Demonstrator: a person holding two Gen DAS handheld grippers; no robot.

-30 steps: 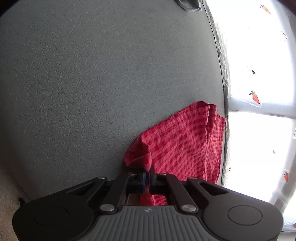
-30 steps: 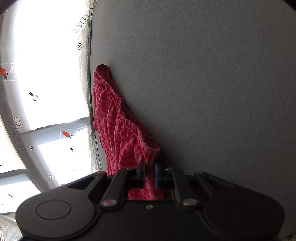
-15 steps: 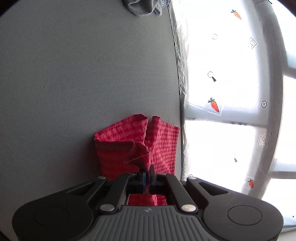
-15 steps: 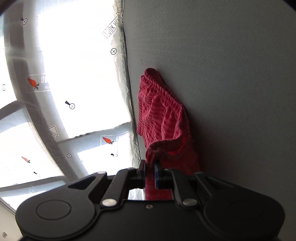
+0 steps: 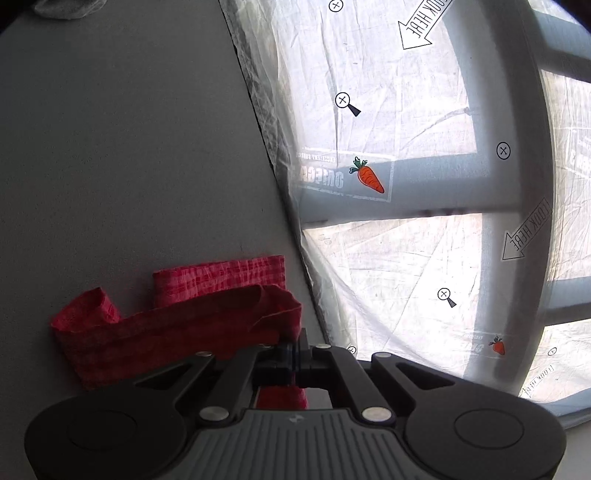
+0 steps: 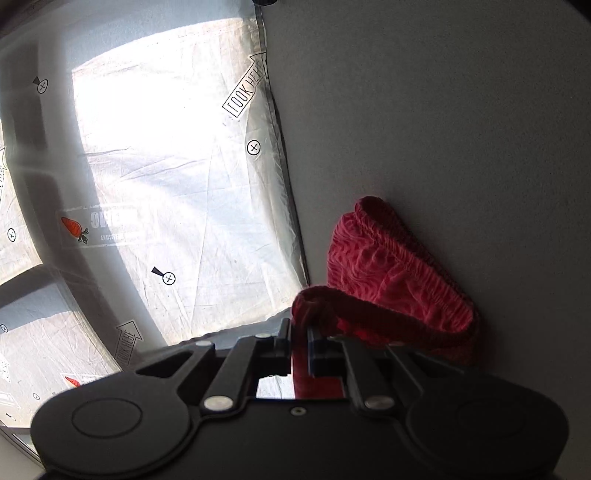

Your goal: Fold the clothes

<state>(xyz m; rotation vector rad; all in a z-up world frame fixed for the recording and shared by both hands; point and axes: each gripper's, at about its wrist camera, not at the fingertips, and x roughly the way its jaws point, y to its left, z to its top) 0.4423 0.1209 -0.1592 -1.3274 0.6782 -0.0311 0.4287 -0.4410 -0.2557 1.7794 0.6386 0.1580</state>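
A red checked garment point(image 5: 177, 325) with an elastic waistband lies on the grey table point(image 5: 129, 147), close to its edge. My left gripper point(image 5: 297, 341) is shut on a hem corner of the garment, which is doubled back over itself. In the right wrist view my right gripper point(image 6: 299, 332) is shut on the gathered waistband end of the same garment point(image 6: 391, 280), lifted and folded over the rest. Part of the cloth is hidden under both grippers.
The table edge point(image 5: 280, 192) runs diagonally past the garment. Beyond it hangs a translucent white sheet point(image 5: 406, 258) printed with carrots and arrows over a window frame. A grey cloth point(image 5: 62, 9) lies at the table's far end.
Both grippers have carried their held ends across the garment toward the table edge, folding the cloth over itself. The views have swung toward the window.
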